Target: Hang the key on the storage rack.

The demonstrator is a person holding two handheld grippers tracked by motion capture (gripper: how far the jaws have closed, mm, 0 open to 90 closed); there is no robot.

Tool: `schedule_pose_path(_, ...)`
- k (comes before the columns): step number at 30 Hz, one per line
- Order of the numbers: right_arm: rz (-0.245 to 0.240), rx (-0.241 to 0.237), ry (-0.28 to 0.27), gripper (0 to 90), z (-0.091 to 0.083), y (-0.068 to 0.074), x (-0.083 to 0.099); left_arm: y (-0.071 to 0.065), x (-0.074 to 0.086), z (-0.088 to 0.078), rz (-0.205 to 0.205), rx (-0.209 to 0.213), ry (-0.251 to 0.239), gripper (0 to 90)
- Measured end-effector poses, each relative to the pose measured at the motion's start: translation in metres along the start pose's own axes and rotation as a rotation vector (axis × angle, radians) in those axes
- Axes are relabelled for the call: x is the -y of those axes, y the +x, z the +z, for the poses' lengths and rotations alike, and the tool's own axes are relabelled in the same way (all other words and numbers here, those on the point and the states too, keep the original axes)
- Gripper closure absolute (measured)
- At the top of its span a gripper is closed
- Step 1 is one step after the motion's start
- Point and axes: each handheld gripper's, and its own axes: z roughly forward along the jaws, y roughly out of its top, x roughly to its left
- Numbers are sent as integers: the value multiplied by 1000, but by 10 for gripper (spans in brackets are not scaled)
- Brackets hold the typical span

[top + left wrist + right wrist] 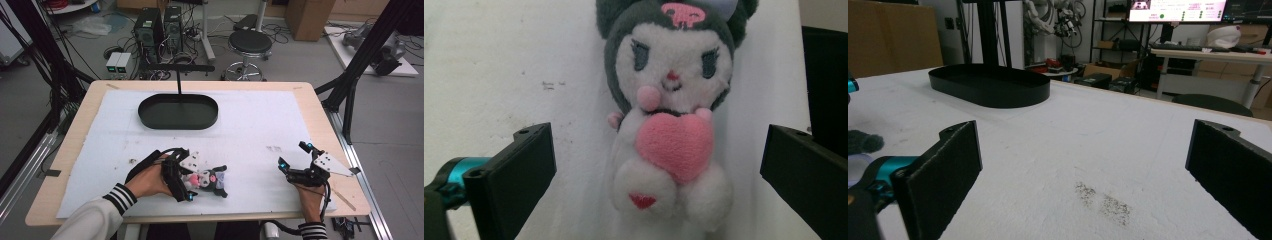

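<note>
One plush doll [667,135] lies on the white-covered worktop [250,125] between the wide-open jaws of the left tool [187,180], untouched. Closing on its soft heart alone could let it slip. The right tool [295,156] sits wide open, well apart.

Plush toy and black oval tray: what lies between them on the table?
Nothing: in the high view, bare white mat separates the plush toy from the black oval tray.

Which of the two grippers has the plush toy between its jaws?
The left gripper: its open jaws straddle the dark-hooded plush toy holding a pink heart. The right gripper is also open, over bare white mat, apart from the toy.
</note>
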Motion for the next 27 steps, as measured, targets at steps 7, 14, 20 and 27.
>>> schedule_pose_path(7, -5, 1, -3, 5, 0, 0, 0, 1, 0, 4, -12, 2, 43, 95)
schedule_pose_path(14, -4, 0, -4, 4, 0, 0, 0, 2, 0, 6, -18, 34, 81, 203)
schedule_pose_path(20, -5, 1, -3, 5, 0, 0, 0, 1, -1, 6, 18, 38, 81, 423)
schedule_pose_path(27, 4, -2, 2, 5, 0, 0, 0, 1, 0, 4, 33, 20, 71, 534)
